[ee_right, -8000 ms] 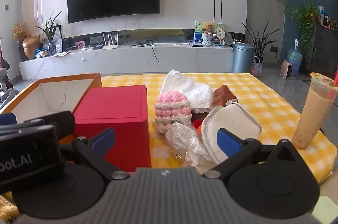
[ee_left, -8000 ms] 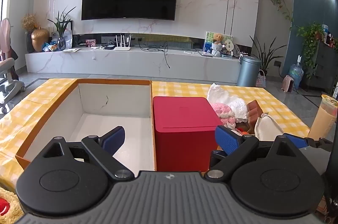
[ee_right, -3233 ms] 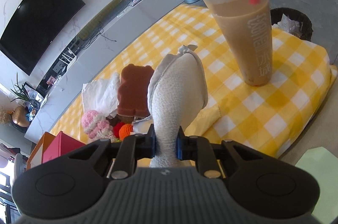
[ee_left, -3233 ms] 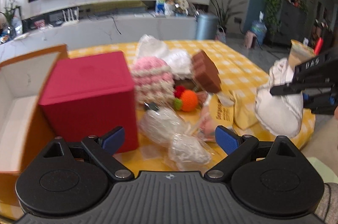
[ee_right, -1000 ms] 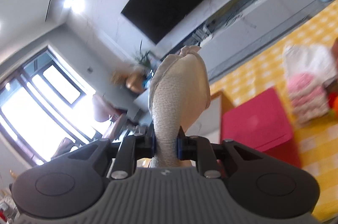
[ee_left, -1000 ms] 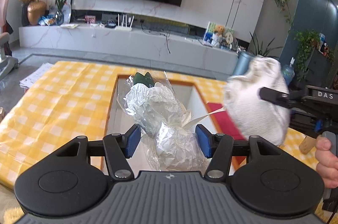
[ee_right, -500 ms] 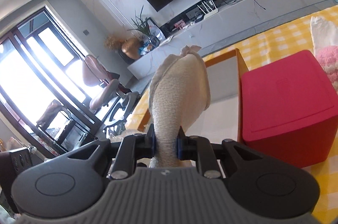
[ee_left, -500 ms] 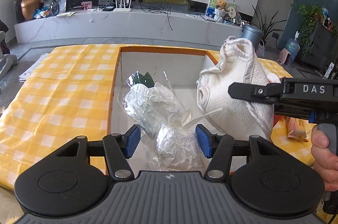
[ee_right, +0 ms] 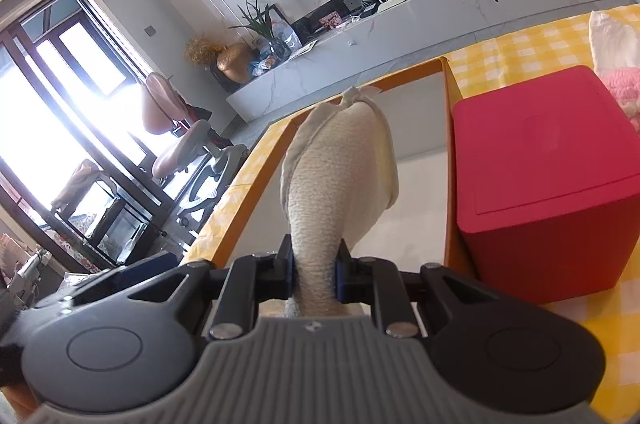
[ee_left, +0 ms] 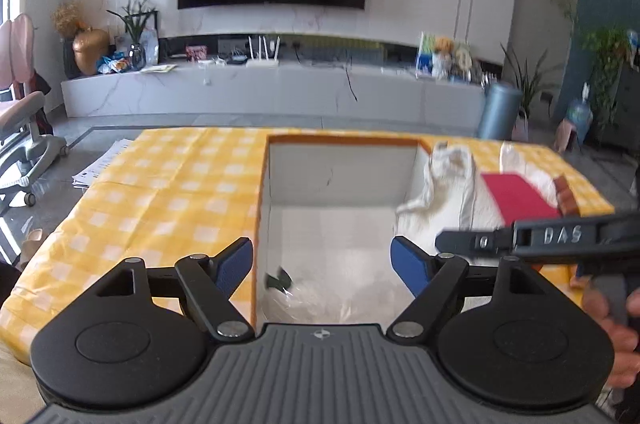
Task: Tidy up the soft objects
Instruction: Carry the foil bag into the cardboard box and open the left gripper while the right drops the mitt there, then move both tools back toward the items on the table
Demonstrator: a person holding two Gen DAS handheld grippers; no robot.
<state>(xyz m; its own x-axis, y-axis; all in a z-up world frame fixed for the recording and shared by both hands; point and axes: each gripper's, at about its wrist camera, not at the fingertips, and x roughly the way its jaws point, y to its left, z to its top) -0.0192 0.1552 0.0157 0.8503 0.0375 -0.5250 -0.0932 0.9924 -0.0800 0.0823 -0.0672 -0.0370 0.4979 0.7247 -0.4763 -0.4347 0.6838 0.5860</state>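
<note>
I see the yellow checked table (ee_left: 168,191) carrying an orange-rimmed white box (ee_left: 340,179), its floor mostly bare. A red box (ee_right: 548,175) stands against its right wall. My left gripper (ee_left: 322,260) is opening above the crinkled plastic bundle (ee_left: 320,298) lying in the box, nothing between its pads. My right gripper (ee_right: 314,270) clamps the cream cloth pouch (ee_right: 340,159) over the box's right side.

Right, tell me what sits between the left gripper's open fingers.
In the left wrist view, the left gripper is opening with nothing pressed between its pads; through the gap shows the open cardboard box, with the clear plastic bag lying on its floor.
</note>
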